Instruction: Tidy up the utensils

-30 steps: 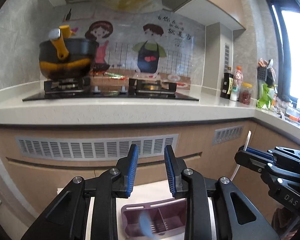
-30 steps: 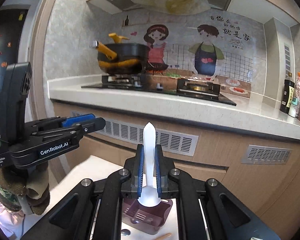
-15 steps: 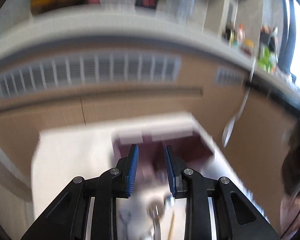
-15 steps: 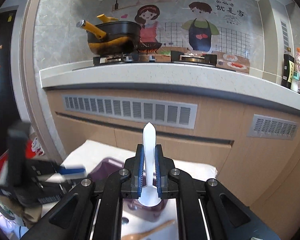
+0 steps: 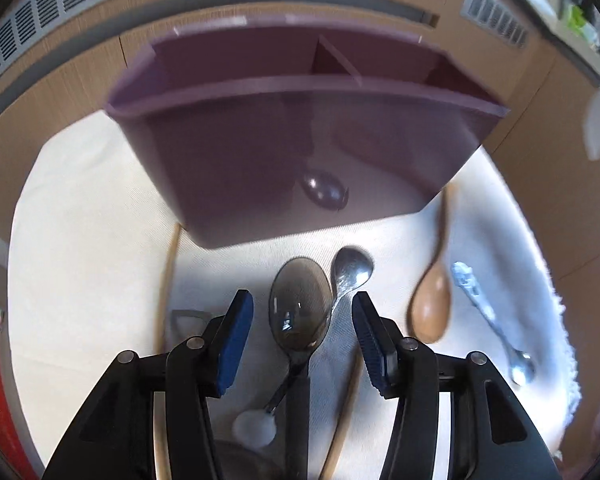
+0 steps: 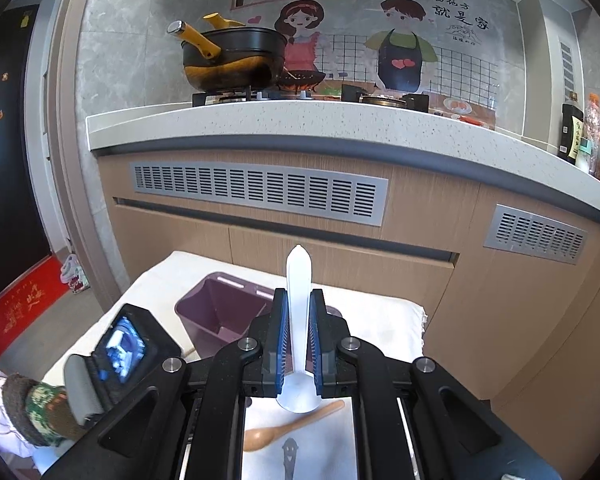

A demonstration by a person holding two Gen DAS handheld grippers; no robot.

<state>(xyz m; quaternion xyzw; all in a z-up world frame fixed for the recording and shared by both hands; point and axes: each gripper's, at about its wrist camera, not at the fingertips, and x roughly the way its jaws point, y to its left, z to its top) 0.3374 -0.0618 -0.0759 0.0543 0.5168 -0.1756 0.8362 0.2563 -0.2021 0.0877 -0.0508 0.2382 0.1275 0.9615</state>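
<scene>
White cloth [image 5: 92,216]: left claw [image 5: 302,326] just widened over spoons [image 5: 300,312].

White-clothed table [image 5: 84,216]: purple caddy [image 5: 300,152], perhaps five spoons [image 5: 300,316].

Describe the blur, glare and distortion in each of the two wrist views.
Left wrist view: motion-smeared, the purple caddy and wooden spoon soft-edged, window light glinting on the large metal spoon, cabinet lines bowed by the fisheye. Right wrist view: sharp, evenly lit; the countertop curves, corners vignetted black.
</scene>
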